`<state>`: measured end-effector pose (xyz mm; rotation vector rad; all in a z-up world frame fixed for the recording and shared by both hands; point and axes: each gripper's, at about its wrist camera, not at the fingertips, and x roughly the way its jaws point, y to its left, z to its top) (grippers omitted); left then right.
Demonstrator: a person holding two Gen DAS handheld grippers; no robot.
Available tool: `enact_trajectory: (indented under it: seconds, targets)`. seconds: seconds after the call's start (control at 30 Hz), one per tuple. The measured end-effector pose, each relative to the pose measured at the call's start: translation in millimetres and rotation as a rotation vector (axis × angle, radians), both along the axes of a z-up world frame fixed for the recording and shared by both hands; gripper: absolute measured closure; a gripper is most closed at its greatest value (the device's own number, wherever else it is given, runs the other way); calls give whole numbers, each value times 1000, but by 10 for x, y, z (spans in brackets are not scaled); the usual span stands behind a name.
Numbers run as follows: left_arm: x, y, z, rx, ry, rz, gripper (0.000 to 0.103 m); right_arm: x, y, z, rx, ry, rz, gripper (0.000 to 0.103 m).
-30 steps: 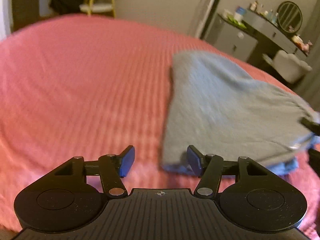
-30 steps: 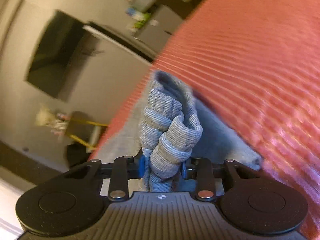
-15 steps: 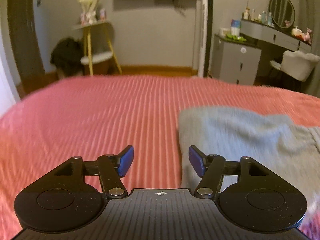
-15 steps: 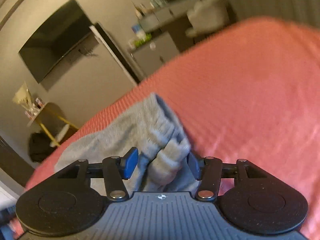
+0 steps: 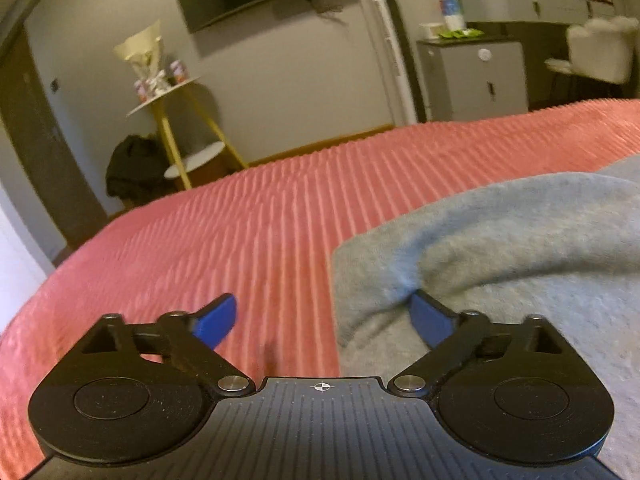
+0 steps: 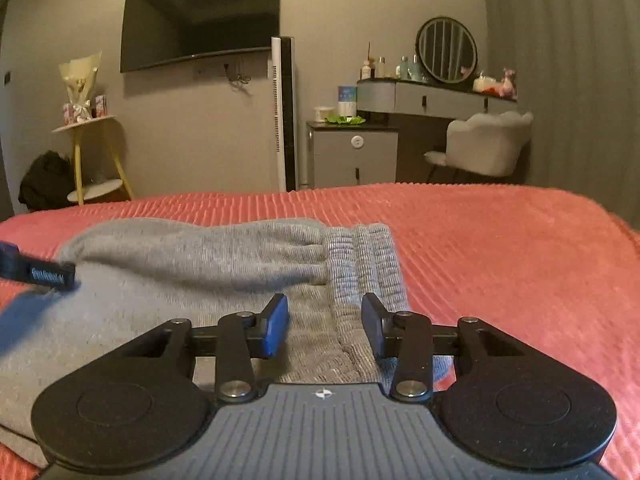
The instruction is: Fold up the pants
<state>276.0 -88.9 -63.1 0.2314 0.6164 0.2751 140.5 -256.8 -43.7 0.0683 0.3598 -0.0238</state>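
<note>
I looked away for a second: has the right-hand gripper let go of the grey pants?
Yes. The right gripper had the waistband bunched between its pads; now the pants lie flat on the pink bedspread, pads clear of the cloth after opening, then partly closing.

Right gripper (image 6: 324, 326): jaws apart, just been closing, ribbed waistband (image 6: 360, 256) of grey pants (image 6: 168, 280) between and ahead, unclamped. Left gripper's finger (image 6: 44, 274) touches pants far left. Red bedspread (image 6: 500, 260) beneath.

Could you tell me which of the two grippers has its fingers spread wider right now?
The left gripper: its jaws have just opened wide at the grey pants' edge, while the right gripper's stand narrower over the waistband.
</note>
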Motion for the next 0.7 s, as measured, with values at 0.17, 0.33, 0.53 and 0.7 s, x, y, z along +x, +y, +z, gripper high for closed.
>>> enact_trajectory:
  seconds: [0.17, 0.33, 0.53, 0.7]
  targets:
    - [-110, 133, 119, -90, 22, 24, 0, 42, 134, -70, -89, -19, 12, 61]
    - [-511, 139, 327, -123, 51, 29, 5, -134, 107, -7, -60, -23, 15, 60]
    - [-976, 43, 217, -110, 112, -26, 5, -313, 183, 26, -46, -23, 38, 47]
    - [-1008, 86, 257, -83, 185, -4, 7, -314, 269, -14, -150, -3, 41, 46]
